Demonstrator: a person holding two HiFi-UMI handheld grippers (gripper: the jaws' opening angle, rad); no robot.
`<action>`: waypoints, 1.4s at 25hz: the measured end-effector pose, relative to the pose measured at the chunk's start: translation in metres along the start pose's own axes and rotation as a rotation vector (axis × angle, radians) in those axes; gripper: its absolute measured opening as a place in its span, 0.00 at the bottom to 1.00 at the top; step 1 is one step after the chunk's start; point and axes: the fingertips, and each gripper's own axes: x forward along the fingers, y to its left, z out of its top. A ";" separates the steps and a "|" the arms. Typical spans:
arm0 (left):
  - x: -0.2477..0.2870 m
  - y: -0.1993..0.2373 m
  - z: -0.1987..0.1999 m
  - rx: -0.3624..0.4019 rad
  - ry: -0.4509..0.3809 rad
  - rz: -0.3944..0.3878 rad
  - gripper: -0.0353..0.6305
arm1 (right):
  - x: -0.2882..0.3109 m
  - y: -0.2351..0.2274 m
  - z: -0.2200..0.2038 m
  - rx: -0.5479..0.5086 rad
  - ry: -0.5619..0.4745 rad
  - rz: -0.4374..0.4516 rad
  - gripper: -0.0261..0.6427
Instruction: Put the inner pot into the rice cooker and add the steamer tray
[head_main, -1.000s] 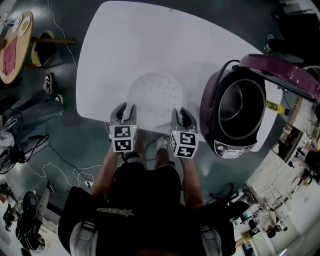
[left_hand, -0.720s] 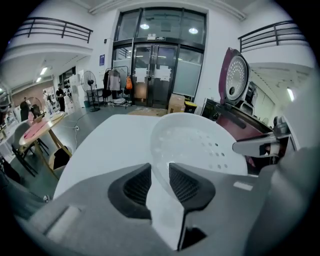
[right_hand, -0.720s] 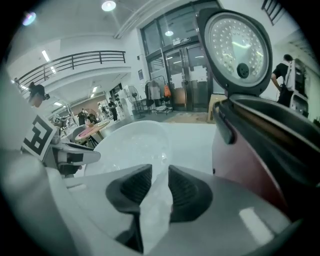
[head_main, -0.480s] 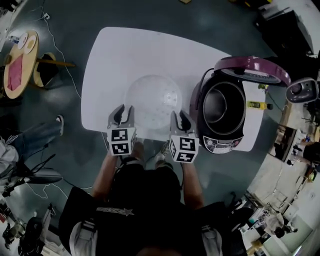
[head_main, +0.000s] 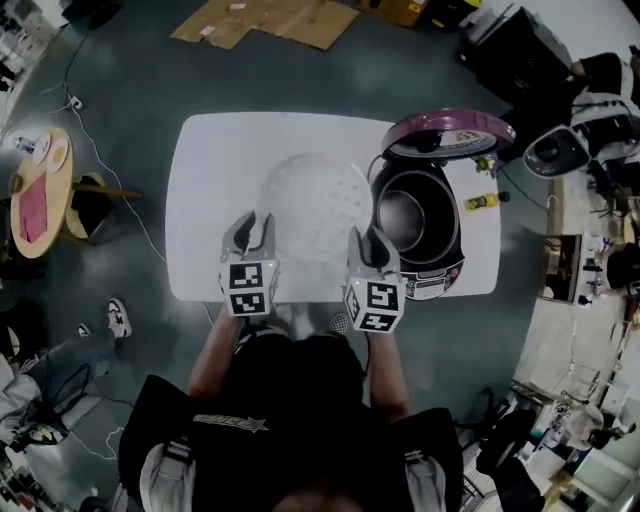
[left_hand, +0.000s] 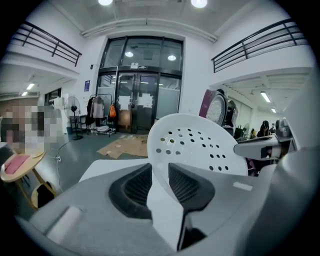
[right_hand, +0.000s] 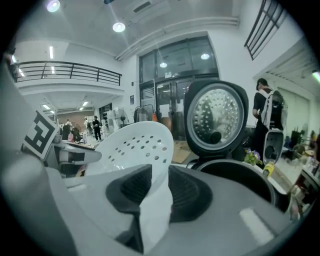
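Left gripper and right gripper each pinch the near rim of the white steamer tray, one on either side. In both gripper views the rim sits between the ribbed pads. The left jaws have just been closing onto it, and the right jaws are clamped on it. The perforated tray is carried between the two grippers over the white counter, its far edge tipped upward away from the person.

The rice cooker stands just to the right of the tray, on the right end of the counter. Its purple lid is swung up at the back, and the inner pot is already seated inside. The mouth of the pot therefore lies to the right and slightly ahead of the tray, with the right gripper much the nearer one. The tray is round, so it needs no particular turn. The coming move is probably a sideways carry to the right, keeping the far edge clear of the raised lid, then levelling the tray over the pot.
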 end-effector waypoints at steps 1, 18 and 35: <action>0.002 -0.005 0.009 0.015 -0.014 -0.014 0.22 | -0.004 -0.006 0.005 0.002 -0.016 -0.020 0.20; 0.014 -0.148 0.073 0.150 -0.140 -0.275 0.23 | -0.100 -0.122 0.029 0.070 -0.163 -0.318 0.19; 0.056 -0.267 0.082 0.096 -0.124 -0.127 0.24 | -0.096 -0.262 0.032 -0.013 -0.154 -0.164 0.19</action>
